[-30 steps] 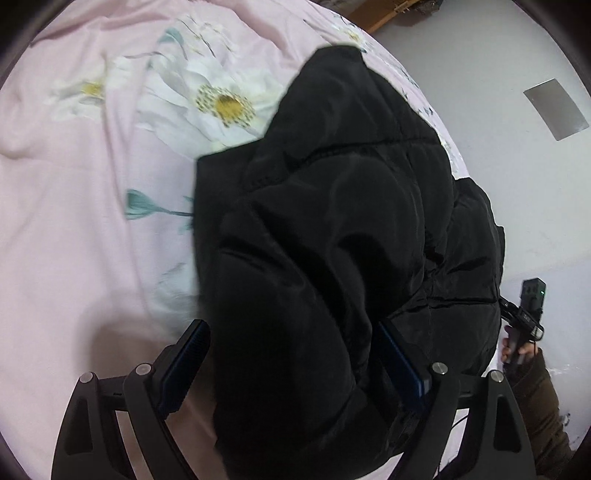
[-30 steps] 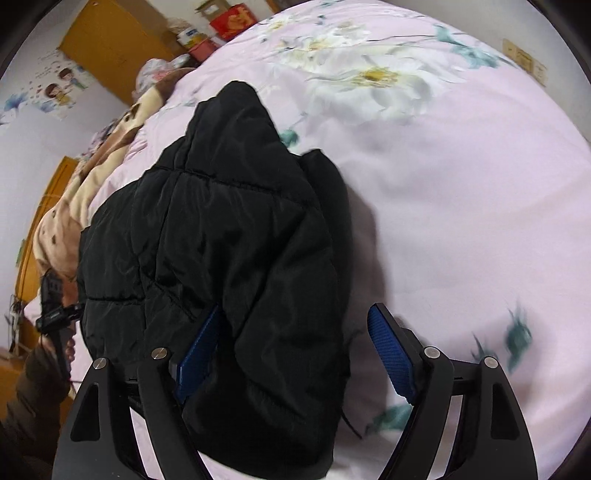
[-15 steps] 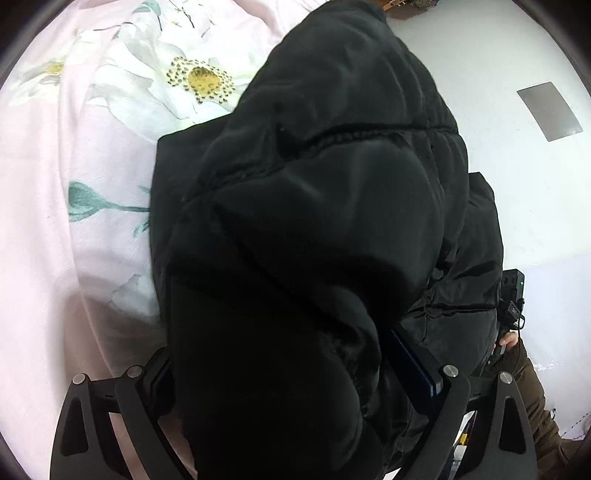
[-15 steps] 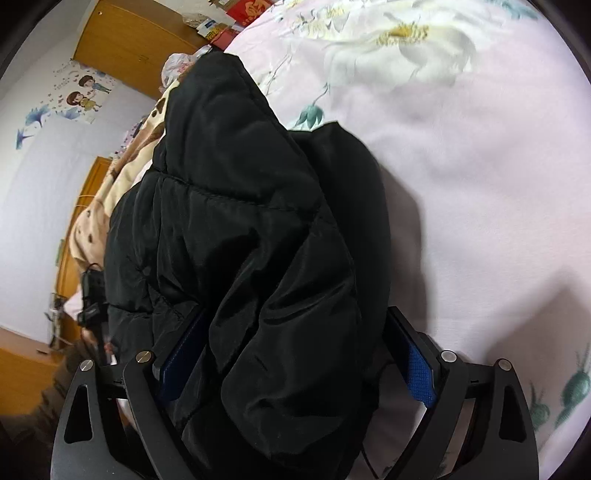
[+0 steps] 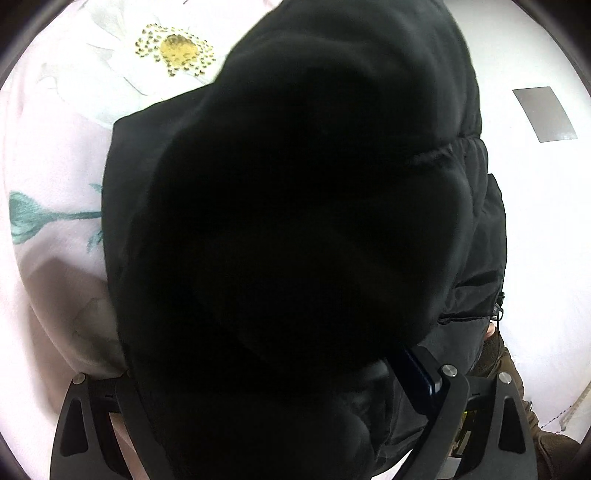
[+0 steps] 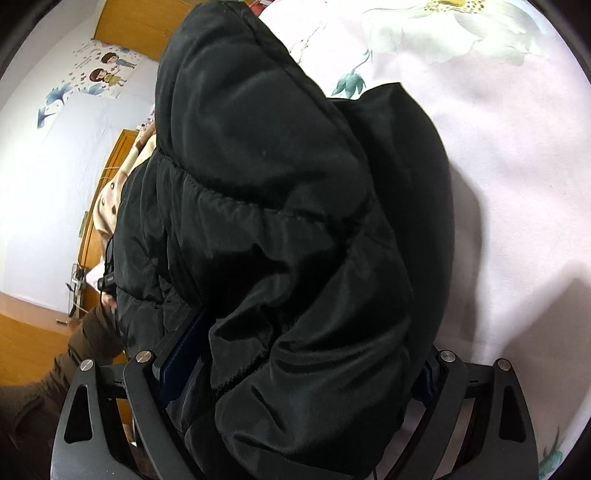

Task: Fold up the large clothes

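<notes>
A black padded jacket [image 5: 295, 221] fills most of the left wrist view and lies bunched on a pink floral bedsheet [image 5: 55, 147]. It also fills the right wrist view [image 6: 288, 240]. My left gripper [image 5: 273, 384] has its jaws around a thick fold of the jacket; only the right blue pad [image 5: 417, 376] shows. My right gripper [image 6: 299, 365] likewise has a thick fold between its jaws, with the left blue pad [image 6: 184, 347] pressed against the fabric. Both jaws stand wide because of the bulk.
The bedsheet [image 6: 517, 166] spreads to the right in the right wrist view. A beige spotted blanket [image 6: 110, 192], a wooden wardrobe [image 6: 140, 26] and a white wall [image 6: 44, 184] lie at left. The person's brown sleeve [image 6: 85, 347] shows at lower left.
Both grippers have pushed forward onto the jacket and lifted it; the jacket now fills far more of each view, and the folds sit deeper between the jaws.
</notes>
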The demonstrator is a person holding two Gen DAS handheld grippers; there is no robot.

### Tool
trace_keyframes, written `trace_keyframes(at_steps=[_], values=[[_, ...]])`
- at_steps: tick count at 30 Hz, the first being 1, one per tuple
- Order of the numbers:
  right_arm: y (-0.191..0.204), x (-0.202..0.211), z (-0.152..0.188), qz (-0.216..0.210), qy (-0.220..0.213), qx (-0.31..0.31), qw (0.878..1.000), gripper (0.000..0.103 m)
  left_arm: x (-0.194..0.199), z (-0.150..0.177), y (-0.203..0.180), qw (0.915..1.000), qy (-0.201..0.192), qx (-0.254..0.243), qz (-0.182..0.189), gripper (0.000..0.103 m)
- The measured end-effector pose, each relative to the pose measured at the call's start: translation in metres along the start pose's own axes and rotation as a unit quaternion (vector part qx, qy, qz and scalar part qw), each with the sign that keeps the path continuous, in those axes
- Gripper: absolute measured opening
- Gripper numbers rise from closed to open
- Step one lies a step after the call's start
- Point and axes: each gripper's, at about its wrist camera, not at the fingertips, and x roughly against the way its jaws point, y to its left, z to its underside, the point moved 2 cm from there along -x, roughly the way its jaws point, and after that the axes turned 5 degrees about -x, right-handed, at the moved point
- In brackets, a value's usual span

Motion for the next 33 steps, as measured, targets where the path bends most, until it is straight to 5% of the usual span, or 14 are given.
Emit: trace_keyframes(at_steps=[9,19,33], values=[[0.008,-0.001,0.0,0.023,-0.002,-0.007,1.0,0.08,0.001,0.013,-0.021,0.9998,-0.008,0.008,-0.019,0.079],[0.045,-0.004,0.005,0.095,-0.018,0.021,0.995,0.059,0.005,0.03,-0.065,0.9966,-0.02,0.008,-0.079,0.059],[0.09,-0.014,0.009,0.242,-0.062,0.058,0.966,0.041,0.007,0.04,-0.142,0.9778,-0.046,0.005,-0.204,0.047]])
